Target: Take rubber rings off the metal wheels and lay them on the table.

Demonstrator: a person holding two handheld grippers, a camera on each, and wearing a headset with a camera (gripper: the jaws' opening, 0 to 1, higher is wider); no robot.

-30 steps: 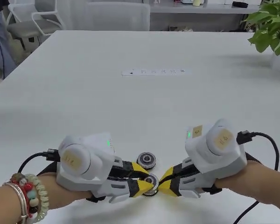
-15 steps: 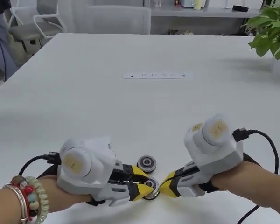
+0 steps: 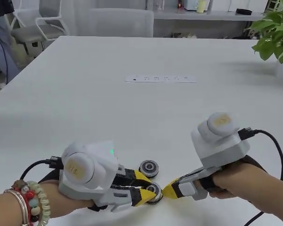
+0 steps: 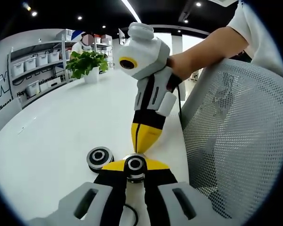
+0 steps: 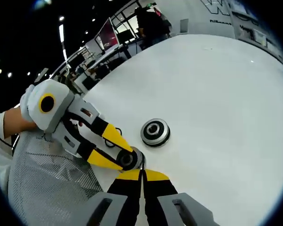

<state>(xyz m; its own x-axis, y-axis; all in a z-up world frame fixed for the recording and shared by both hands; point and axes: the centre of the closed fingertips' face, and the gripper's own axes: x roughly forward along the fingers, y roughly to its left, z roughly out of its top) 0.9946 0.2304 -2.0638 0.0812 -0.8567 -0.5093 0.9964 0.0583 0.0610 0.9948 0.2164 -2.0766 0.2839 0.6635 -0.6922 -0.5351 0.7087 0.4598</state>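
While the left gripper (image 3: 144,188) clamps a round metal wheel (image 3: 153,191), the right gripper (image 3: 166,190) touches it, jaws closed

Two metal wheels lie on the one worktop (image 3: 85,99): the free wheel (image 3: 148,167) at lower centre of the head view, and the gripped wheel (image 3: 153,190) just below it, clasped between the jaws of the left claw (image 4: 135,165). There are two claws in all, the other being the right claw (image 5: 142,175). One white power strip (image 3: 161,78) sits at upper centre. One potted plant (image 3: 273,33) is at upper right. There are two chairs, one at upper left (image 3: 35,21) and one at top centre (image 3: 118,21).
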